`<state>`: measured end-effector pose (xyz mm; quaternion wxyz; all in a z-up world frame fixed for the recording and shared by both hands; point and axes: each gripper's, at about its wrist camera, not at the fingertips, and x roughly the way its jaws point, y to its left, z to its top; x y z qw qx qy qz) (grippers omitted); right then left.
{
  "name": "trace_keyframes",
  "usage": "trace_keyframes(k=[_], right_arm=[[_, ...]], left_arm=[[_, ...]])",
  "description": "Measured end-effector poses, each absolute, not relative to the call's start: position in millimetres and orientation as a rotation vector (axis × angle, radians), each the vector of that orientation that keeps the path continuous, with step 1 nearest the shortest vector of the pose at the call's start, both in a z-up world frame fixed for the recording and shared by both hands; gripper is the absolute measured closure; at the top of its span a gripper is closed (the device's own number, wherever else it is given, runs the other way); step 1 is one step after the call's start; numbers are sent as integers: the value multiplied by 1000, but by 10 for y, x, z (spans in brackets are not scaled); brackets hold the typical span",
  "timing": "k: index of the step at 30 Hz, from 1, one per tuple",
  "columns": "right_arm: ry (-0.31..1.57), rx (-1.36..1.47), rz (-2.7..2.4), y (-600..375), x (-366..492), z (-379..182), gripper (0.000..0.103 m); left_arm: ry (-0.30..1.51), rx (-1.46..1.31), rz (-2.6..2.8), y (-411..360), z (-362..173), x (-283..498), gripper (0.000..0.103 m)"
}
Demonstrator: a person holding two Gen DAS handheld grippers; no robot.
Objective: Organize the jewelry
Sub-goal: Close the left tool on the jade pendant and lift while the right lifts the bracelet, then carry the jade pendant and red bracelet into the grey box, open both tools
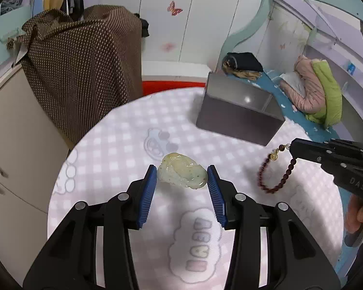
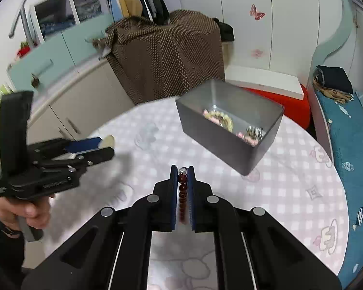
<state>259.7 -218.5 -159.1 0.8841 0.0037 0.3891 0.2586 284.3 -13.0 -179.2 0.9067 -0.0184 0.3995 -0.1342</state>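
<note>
A pale green-yellow carved jade piece (image 1: 181, 175) hangs just above the checked tablecloth, with my left gripper (image 1: 182, 169) shut on it between its blue pads. The right wrist view shows this gripper (image 2: 106, 147) at the left with the jade (image 2: 108, 141) at its tip. My right gripper (image 2: 182, 169) is shut on a dark red bead bracelet (image 2: 182, 188), with one silver bead at the fingertips. In the left wrist view the bracelet (image 1: 263, 176) dangles in a loop from the right gripper (image 1: 293, 148). A grey metal box (image 2: 230, 145) beyond it holds several jewelry pieces.
The round table (image 1: 123, 145) carries a pink and white checked cloth. A brown dotted cloth (image 1: 84, 67) drapes over furniture behind it. A bed with a blue sheet (image 2: 346, 145) runs along the right. A person's hand (image 1: 358, 220) grips the right tool's handle.
</note>
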Motion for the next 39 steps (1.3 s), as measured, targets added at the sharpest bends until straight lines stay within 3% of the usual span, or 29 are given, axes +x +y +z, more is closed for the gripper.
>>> trace_keyframes(k=[13, 23, 31, 39], right_arm=[[693, 40, 565, -2260, 2610, -1045, 96], [578, 31, 529, -2385, 2930, -419, 96], [605, 54, 484, -2486, 3277, -430, 96], [700, 104, 447, -2577, 3571, -780, 96]], left_arm=[[727, -7, -305, -290, -1252, 2913, 60], [643, 14, -374, -655, -590, 3421, 60], [687, 8, -415, -1021, -537, 3931, 60], [777, 23, -422, -1242, -857, 4314, 60]])
